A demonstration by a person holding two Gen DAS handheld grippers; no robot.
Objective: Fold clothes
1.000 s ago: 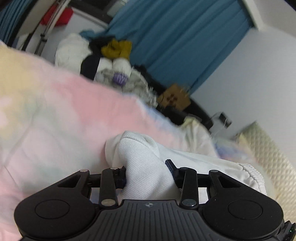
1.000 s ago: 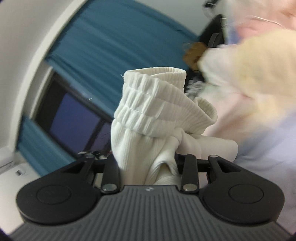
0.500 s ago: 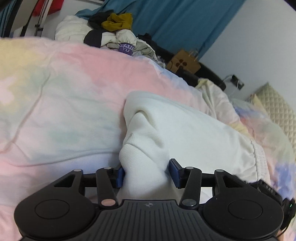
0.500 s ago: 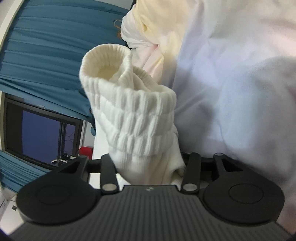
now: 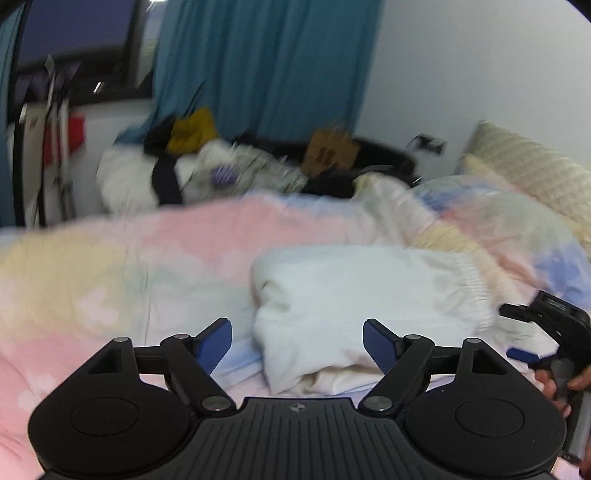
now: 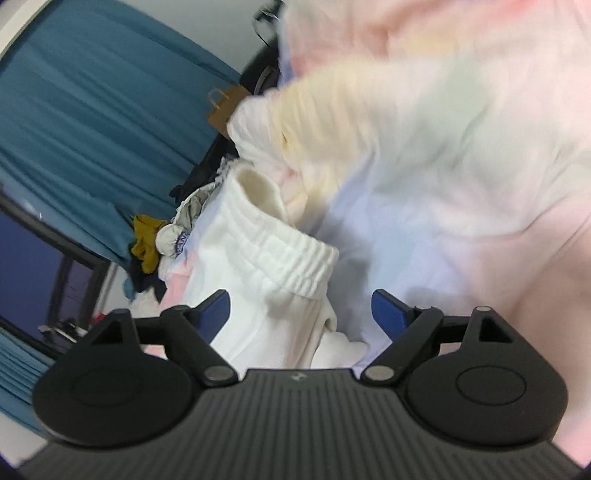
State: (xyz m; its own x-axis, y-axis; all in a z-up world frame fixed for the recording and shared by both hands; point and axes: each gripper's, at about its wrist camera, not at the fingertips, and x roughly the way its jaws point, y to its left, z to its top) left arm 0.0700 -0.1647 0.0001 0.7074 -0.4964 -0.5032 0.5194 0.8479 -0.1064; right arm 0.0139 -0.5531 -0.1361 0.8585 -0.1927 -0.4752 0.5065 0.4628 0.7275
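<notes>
Both grippers open, garment released on bed

Left gripper (image 5: 297, 341): blue-padded fingers (image 5: 214, 345) spread wide, gripping nothing. White garment (image 5: 354, 295) folded into a lump on the bed's pastel duvet (image 5: 129, 266), dead ahead at 12 o'clock, near end sitting between the finger tips; contact with the pads can't be confirmed. Ribbed elastic hem toward 2 o'clock in the left wrist view. Motion blur across the whole frame.

Right gripper (image 6: 301, 310): fingers (image 6: 388, 308) likewise well apart, clamped on nothing. Same garment's ribbed cuff (image 6: 291, 254) lying at 11–12 o'clock, fabric bunched between the open fingers, closer to the left one. Duvet filling 12 to 3 o'clock in the right wrist view, heavily blurred.

Also seen from the left wrist: right gripper (image 5: 550, 332) at 3 o'clock, just beside the garment's hem end, with the hand (image 5: 565, 384) on its handle partly visible.

Background: pile of mixed clothes (image 5: 192, 166) at 11 o'clock beyond the bed's far edge, mustard-yellow piece (image 5: 192, 129) on top; brown paper bag (image 5: 330, 147) at 12–1 o'clock; blue curtain (image 5: 258, 66) behind; cream quilted headboard (image 5: 532, 173) at 2 o'clock; dark window (image 5: 74, 29) at 10 o'clock.
</notes>
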